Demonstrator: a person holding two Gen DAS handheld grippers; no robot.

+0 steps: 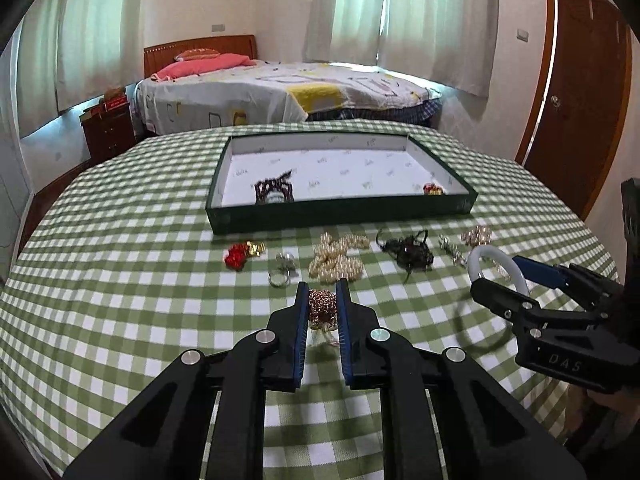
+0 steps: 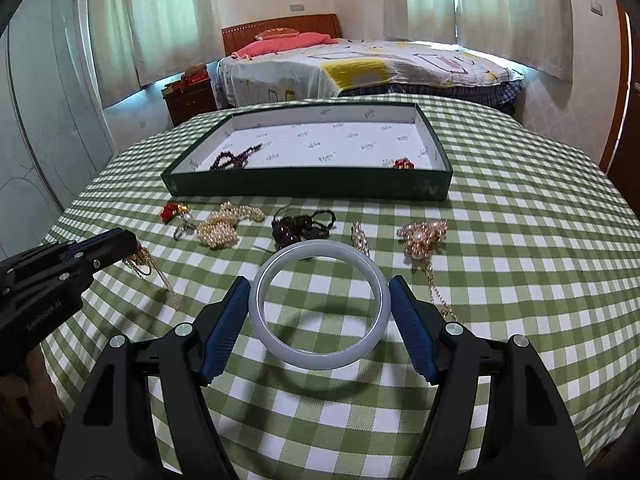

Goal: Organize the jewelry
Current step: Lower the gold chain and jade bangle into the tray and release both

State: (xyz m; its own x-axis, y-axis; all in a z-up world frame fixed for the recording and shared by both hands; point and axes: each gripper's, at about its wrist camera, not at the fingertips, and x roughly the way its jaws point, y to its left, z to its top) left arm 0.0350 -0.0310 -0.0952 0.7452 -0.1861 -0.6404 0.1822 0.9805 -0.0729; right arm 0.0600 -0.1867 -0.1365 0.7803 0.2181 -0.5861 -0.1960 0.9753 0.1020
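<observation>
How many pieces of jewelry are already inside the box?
2. A dark beaded bracelet lies near the front left corner of the box, and a small red and gold piece sits by the front right corner. The front wall may hide something small.

A tray [image 2: 304,190] sits on the table [image 2: 520,264], toward its far side, with a bed [image 2: 360,68] behind. In the tray, beads [image 2: 234,157] lie near the left front and a brooch [image 2: 403,164] at the right front corner. Before the tray runs a row, left to right: flower clip [image 2: 171,211], ring [image 2: 181,231], pearls [image 2: 228,224], cord [image 2: 300,226], clasp [image 2: 360,238], pendant [image 2: 422,236]. Nearer still, a chain [image 1: 322,306] sits between the left gripper's [image 1: 322,292] fingers, and to its right a bangle [image 2: 319,304] between the right gripper's [image 2: 319,286].
</observation>
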